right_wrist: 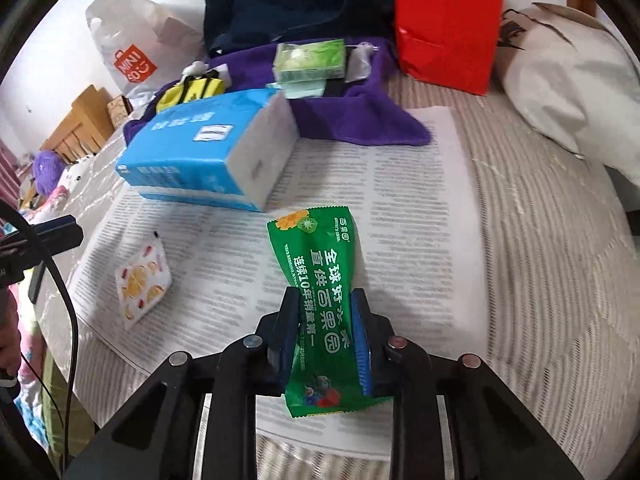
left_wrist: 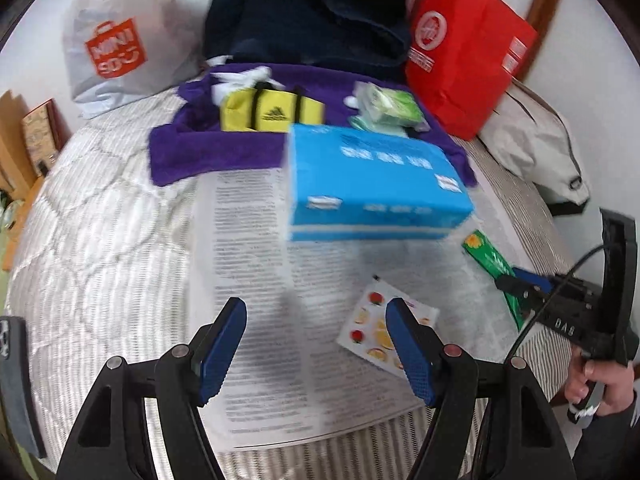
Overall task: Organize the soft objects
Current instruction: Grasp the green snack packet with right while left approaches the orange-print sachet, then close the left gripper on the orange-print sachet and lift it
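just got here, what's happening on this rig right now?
A person is sorting soft goods on a bed with two handheld grippers. The right gripper is clamped on a green packet, held over the newspaper. The left gripper is open and empty, hovering above the same newspaper near a small fruit-print pack. A blue tissue pack sits ahead, partly on a purple towel that also holds a yellow pouch and green tissue packs.

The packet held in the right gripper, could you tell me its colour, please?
Green packet with white lettering, clearest in the right wrist view.
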The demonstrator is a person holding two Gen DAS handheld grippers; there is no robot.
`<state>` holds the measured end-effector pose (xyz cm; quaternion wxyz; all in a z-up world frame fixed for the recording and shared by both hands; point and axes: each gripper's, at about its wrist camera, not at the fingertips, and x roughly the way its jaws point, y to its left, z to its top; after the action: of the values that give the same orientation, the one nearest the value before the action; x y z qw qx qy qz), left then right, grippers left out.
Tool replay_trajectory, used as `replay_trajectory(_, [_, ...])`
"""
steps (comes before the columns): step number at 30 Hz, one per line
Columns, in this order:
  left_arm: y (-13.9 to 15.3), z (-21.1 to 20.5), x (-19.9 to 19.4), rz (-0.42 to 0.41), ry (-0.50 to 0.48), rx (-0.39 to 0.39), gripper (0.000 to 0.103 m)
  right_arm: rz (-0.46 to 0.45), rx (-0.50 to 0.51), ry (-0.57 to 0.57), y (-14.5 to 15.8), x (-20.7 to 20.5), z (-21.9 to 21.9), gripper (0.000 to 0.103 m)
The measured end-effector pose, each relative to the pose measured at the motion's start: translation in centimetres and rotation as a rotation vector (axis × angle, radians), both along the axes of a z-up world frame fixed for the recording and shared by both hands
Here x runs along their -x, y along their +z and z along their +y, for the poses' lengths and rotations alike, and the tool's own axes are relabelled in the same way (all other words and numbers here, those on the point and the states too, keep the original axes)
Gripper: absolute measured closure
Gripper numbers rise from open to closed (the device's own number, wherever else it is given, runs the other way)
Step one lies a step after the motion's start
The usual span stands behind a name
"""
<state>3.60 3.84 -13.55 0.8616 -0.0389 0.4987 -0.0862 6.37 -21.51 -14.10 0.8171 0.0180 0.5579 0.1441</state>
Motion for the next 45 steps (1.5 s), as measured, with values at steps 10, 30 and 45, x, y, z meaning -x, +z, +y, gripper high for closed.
replay_trajectory(10, [-2.7,-4.8,0.2,-0.005,-0.135,-0.073,0.032,-0.048,0.021,0.016,-0.9,0.4,-0.8,0.072])
replay_trajectory(30, [-4.3,-7.4,1.8,-0.048,-0.247,-0.163,0.025,-0.117,-0.007,0.029,-1.2,1.3,-0.9,0.065])
replay_trajectory(45, [-3.9,-7.1,1.1,-0.071,-0.165,-0.075,0.085,-0.112,0.039,0.020,-1.1,1.2,-0.2,0.065])
